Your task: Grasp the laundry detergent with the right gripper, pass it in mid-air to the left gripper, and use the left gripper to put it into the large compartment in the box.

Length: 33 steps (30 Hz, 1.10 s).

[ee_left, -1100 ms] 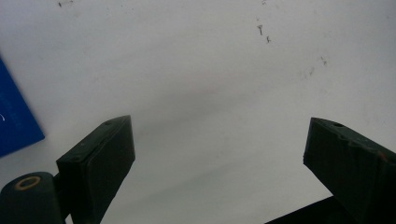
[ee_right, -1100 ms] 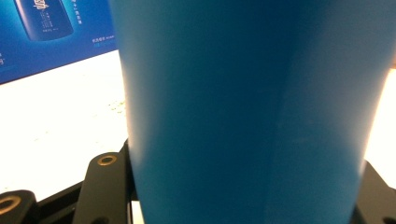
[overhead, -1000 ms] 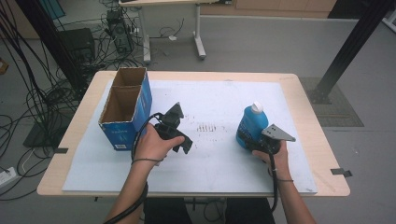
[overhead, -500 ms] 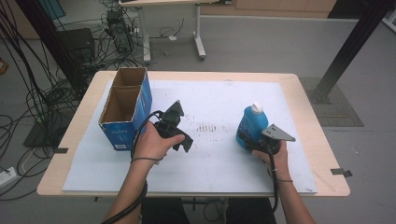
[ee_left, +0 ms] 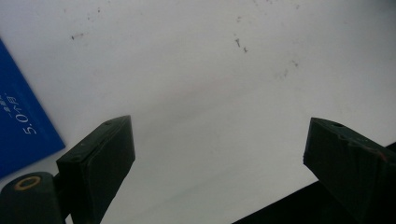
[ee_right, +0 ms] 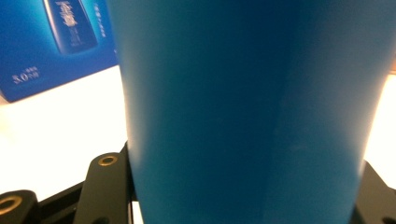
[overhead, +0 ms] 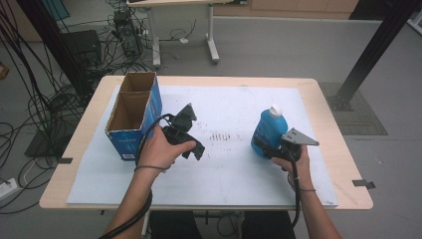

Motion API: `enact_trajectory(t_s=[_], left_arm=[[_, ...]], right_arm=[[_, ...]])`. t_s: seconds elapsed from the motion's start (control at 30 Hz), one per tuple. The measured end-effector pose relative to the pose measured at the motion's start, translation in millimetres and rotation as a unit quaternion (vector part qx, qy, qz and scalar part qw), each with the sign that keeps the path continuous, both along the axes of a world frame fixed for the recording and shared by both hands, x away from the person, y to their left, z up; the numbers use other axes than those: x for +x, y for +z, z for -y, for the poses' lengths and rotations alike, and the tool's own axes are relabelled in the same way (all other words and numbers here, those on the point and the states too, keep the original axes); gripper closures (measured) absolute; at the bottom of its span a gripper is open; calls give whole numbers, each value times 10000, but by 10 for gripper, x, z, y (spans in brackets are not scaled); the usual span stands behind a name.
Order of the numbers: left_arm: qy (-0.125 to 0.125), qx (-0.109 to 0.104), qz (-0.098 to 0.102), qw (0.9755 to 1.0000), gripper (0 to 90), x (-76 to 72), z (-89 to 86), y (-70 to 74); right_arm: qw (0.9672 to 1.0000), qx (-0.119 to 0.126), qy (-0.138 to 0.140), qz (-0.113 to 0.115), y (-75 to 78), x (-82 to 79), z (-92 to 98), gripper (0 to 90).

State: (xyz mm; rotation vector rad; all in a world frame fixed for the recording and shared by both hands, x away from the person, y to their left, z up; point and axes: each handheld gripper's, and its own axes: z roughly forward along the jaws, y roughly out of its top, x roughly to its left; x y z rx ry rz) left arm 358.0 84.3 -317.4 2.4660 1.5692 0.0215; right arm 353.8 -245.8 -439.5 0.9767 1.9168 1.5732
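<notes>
Bottle (overhead: 267, 127) clamped in right tool (overhead: 263, 148), near table's right edge.

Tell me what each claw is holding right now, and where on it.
The right claw grips the blue bottle around its lower body, with the bottle upright on the table. The left claw is open over the white mat and holds nothing.

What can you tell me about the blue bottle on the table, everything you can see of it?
The blue bottle looks like smooth plastic, with a white cap on a narrow neck and a body that widens downward. It stands upright on the right half of the white mat, apart from the blue cardboard box. The right gripper is closed on its lower body, jaws on either side. In the right gripper view its blue wall rises close between the jaws. Whether its base rests on the mat cannot be told.
</notes>
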Motion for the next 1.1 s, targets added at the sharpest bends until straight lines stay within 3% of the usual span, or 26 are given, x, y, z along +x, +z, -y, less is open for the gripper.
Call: enact_trajectory(t_s=[0.33, 0.5, 0.63, 0.83, 0.93, 0.97, 1.1], left_arm=[[-510, 55, 245, 9984, 93, -22, -9, 412], [-856, 123, 318, 9957, 93, -44, 14, 571], [-1098, 99, 336, 9933, 93, -49, 30, 680], [-1519, 109, 390, 9876, 93, -64, 54, 866], [-1809, 133, 389, 9826, 93, -73, 81, 956], [-1914, 160, 389, 9806, 93, -79, 96, 995], [-2203, 161, 425, 9744, 93, -95, 143, 1111]], right_arm=[[9985, -13, 520, -152, 281, 29, -10, 418], [9952, 38, 974, -57, 439, 38, -31, 418], [9930, 13, 1181, -40, 511, 48, -48, 417], [9869, 39, 1610, -33, 609, 71, -61, 418], [9825, 81, 1863, -30, 650, 72, -72, 418], [9825, 81, 1863, -30, 650, 72, -72, 418], [9756, 96, 2192, -86, 698, 70, -90, 418]])
